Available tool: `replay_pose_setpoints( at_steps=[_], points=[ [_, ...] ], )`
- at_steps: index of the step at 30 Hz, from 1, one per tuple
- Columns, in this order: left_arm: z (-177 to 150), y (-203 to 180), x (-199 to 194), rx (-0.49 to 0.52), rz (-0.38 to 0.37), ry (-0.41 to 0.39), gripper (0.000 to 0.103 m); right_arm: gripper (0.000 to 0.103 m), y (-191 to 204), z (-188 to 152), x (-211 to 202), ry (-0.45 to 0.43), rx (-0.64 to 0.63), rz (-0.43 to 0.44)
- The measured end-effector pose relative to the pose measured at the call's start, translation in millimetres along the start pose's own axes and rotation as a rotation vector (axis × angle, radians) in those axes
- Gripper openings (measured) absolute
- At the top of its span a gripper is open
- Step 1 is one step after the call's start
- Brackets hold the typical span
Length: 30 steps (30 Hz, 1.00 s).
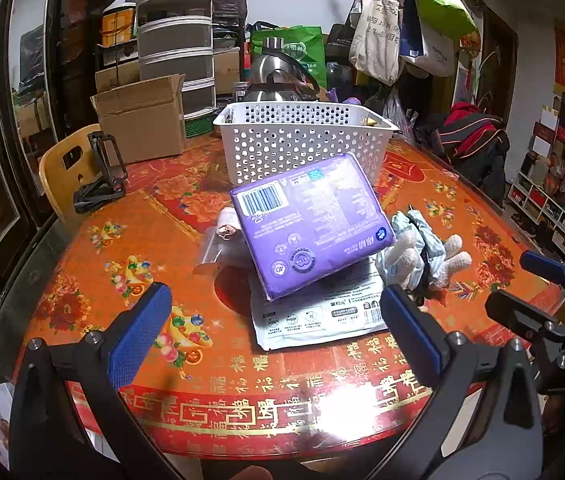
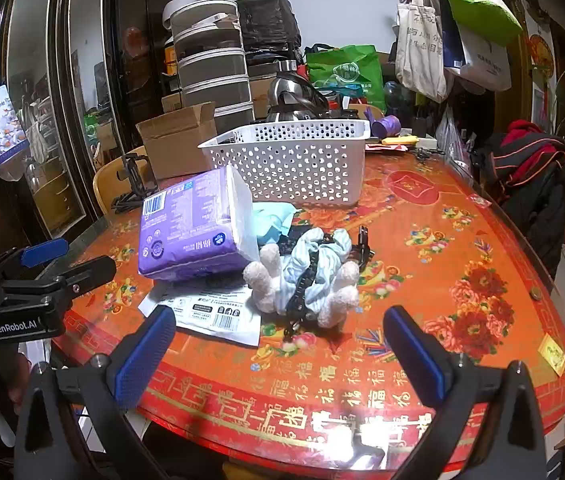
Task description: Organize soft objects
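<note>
Here both tools hang over the near edge of the tabletop (image 1: pixel 94 280), the left tool (image 1: pixel 278 328) and the right tool (image 2: pixel 282 346) each with its blue pads spread wide apart and nothing between them. Just ahead of them lies one heap of soft things: one purple pack (image 1: pixel 312 222) tilted up on one flat white pouch (image 1: pixel 322 312), with one bundle of pale blue cloth and white fuzzy glove fingers (image 2: pixel 306 276) touching the pouch on its right side; a black strap (image 2: pixel 306 280) runs across the bundle, and how many pieces of cloth it holds cannot be made out. A clear plastic bag with a small pinkish roll (image 1: pixel 226 228) is partly hidden behind the purple pack. Beyond the heap stands one white perforated basket (image 1: pixel 302 144), upright, near the pack; its inside is cut off by its wall, though something yellow shows at its far right rim. To its left sits one open cardboard box (image 1: pixel 142 120), contents unseen
</note>
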<state>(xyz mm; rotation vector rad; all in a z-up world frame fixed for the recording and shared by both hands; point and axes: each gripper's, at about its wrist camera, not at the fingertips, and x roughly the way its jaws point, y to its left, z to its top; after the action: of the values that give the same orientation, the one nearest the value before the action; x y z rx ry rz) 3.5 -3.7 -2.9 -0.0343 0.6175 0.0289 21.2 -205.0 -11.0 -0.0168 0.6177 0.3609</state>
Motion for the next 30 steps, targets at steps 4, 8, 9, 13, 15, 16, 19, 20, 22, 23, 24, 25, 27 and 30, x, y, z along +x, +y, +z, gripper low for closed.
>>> replay_pose_setpoints(
  at_steps=[4,8,9,13,15,16,19,20,22,23,24,25,27,30],
  points=[
    [0.1,-0.5,0.2,0.000,0.003,0.001,0.103,0.103,-0.3,0.1,-0.6,-0.001,0.003,0.000],
    [-0.2,-1.7,1.5,0.000,0.003,0.004,0.103,0.103,-0.5,0.2,-0.5,0.001,0.003,0.001],
    [-0.4,-1.3,1.5,0.001,0.002,0.003,0.103,0.103,-0.4,0.1,-0.5,0.001,0.003,0.002],
    [0.0,-1.4,1.7,0.001,0.002,0.004,0.103,0.103,-0.6,-1.9,0.5,0.002,0.003,0.007],
    [-0.1,-1.7,1.8,0.000,0.004,0.003,0.103,0.103,-1.0,-2.6,0.7,0.003,0.005,0.009],
    [0.0,-1.1,1.6,0.000,0.002,0.004,0.103,0.103,-1.3,-2.2,0.9,0.004,0.006,0.009],
    [-0.2,-1.2,1.5,0.000,0.002,0.004,0.103,0.103,-1.7,-2.3,1.3,0.006,0.008,0.008],
    [-0.2,-1.3,1.6,0.000,0.002,0.004,0.103,0.103,-1.8,-2.5,1.3,0.006,0.008,0.008],
    [-0.2,-1.3,1.7,0.001,0.002,0.004,0.103,0.103,-1.6,-2.4,1.4,0.006,0.008,0.007],
    [-0.2,-1.1,1.6,0.001,0.002,0.004,0.103,0.103,-1.5,-2.4,1.4,0.006,0.008,0.007],
    [-0.2,-1.1,1.7,0.001,0.001,0.003,0.103,0.103,-1.6,-2.3,1.4,0.007,0.008,0.008],
    [-0.1,-1.2,1.9,0.001,0.001,0.004,0.103,0.103,-1.6,-2.3,1.4,0.007,0.008,0.008],
    [0.0,-1.1,1.7,0.000,0.002,0.004,0.103,0.103,-1.8,-2.6,1.5,0.007,0.007,0.008],
    [-0.9,-1.3,2.6,-0.001,0.001,0.006,0.103,0.103,-1.9,-2.4,1.7,0.008,0.009,0.009]
  ],
)
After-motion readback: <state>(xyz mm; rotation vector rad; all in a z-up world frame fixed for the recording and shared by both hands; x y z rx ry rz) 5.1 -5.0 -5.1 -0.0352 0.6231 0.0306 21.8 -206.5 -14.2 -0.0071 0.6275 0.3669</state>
